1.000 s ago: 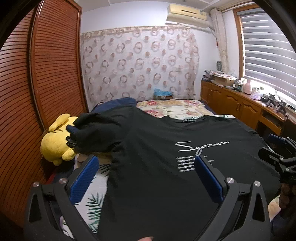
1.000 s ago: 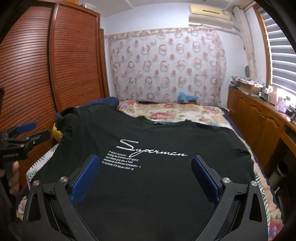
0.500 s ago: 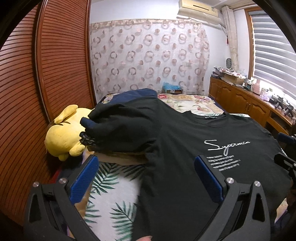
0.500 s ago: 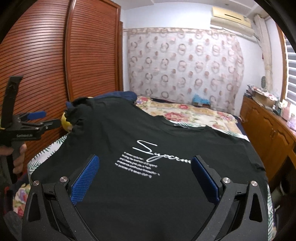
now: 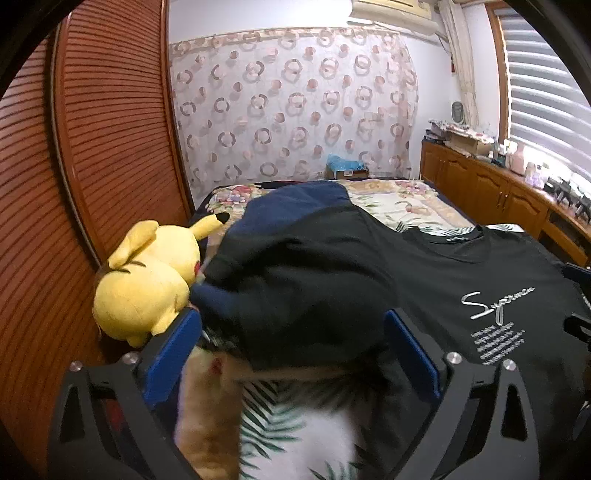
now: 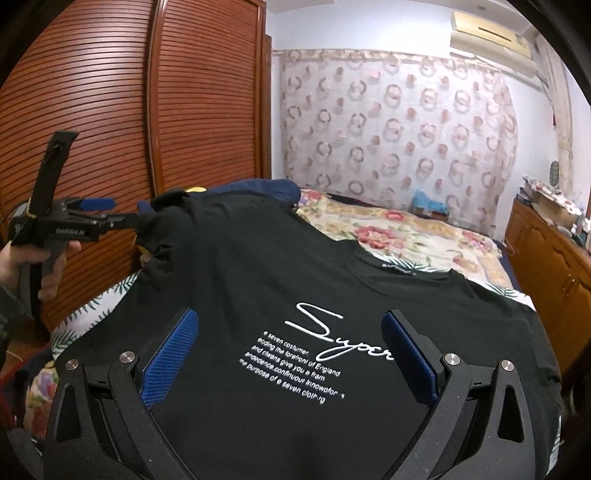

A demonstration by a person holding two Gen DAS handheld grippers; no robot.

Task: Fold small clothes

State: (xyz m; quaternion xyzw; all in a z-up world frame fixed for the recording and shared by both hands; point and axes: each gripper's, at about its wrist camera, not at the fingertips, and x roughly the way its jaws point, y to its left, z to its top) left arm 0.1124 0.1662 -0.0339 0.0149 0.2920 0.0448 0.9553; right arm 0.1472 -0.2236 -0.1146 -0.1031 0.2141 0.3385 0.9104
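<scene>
Black T-shirt (image 6: 280, 295) spread front-up on the bed (image 6: 417, 232), white script print (image 6: 332, 332) and small lines of white text on the chest, collar toward the far end. Left sleeve (image 5: 306, 295) bunched up at the far left corner, resting against a dark blue cloth (image 5: 295, 199) and just beside a yellow plush toy (image 5: 144, 280). Left gripper (image 5: 291, 347) wide open, blue pads on either side of the bunched sleeve, not closed on it; whether the pads touch the fabric cannot be told, because this part is blurred. Same left gripper (image 6: 122, 214) seen from the right wrist view, held by a hand (image 6: 26, 262) at the left side, tips reaching the sleeve corner. Right gripper (image 6: 290, 354) also wide open, holding nothing, hovering above the chest print near the near edge of the shirt. Under the shirt a white sheet with green leaf pattern (image 5: 295, 435), farther away a floral bedspread (image 6: 406, 236). Along the left side a brown slatted wardrobe (image 6: 110, 92). At the far wall a curtain with ring pattern (image 6: 399, 125), above it an air conditioner (image 6: 491, 31). On the right a wooden cabinet (image 5: 491, 188) with small things on top, under a window with blinds (image 5: 546, 85).
</scene>
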